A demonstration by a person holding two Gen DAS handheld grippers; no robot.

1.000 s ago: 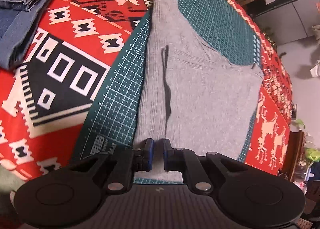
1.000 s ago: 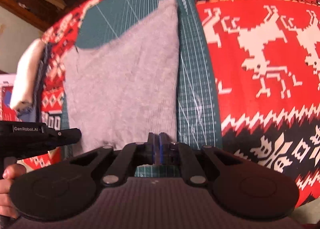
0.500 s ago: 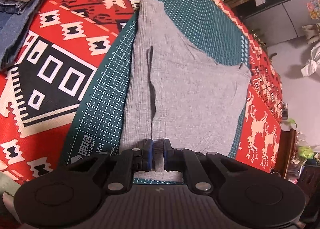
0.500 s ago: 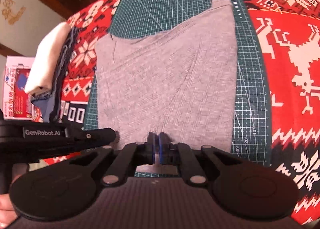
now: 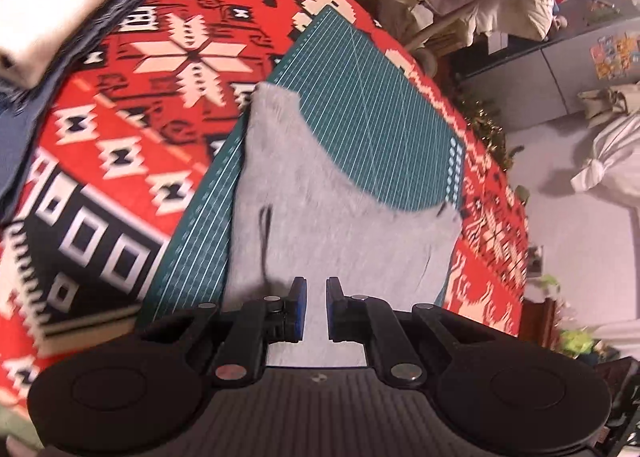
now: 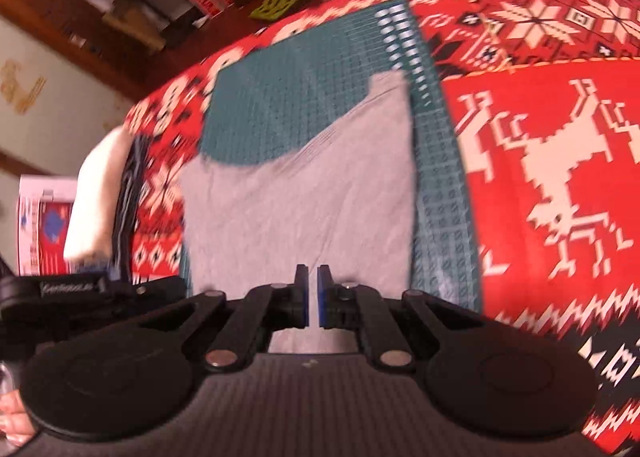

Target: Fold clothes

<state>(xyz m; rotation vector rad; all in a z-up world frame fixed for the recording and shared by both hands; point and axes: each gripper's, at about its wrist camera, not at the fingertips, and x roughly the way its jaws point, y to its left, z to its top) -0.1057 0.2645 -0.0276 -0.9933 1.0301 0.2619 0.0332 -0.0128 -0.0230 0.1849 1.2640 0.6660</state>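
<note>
A grey knit garment [image 5: 340, 225] lies flat on a green cutting mat [image 5: 380, 117], with its far edge cut in a diagonal step. My left gripper [image 5: 313, 285] is shut on the garment's near edge, left of the middle, and grey cloth shows between its blue pads. In the right wrist view the same garment [image 6: 304, 209] spreads over the mat [image 6: 288, 105]. My right gripper [image 6: 313, 271] pinches the near edge further right, its pads almost together. The left gripper's black body [image 6: 80, 293] appears at the left of that view. Both grippers point steeply down.
A red patterned tablecloth [image 5: 140, 137] covers the table around the mat. A stack of folded clothes, white on top of blue denim [image 5: 48, 9], sits at the far left. A person's hand [image 6: 12, 417] shows at the lower left corner. Room clutter lies beyond the table.
Both grippers have lifted and moved forward over the garment with its near edge still pinched. The views now take in more of the far table edge and the room.
</note>
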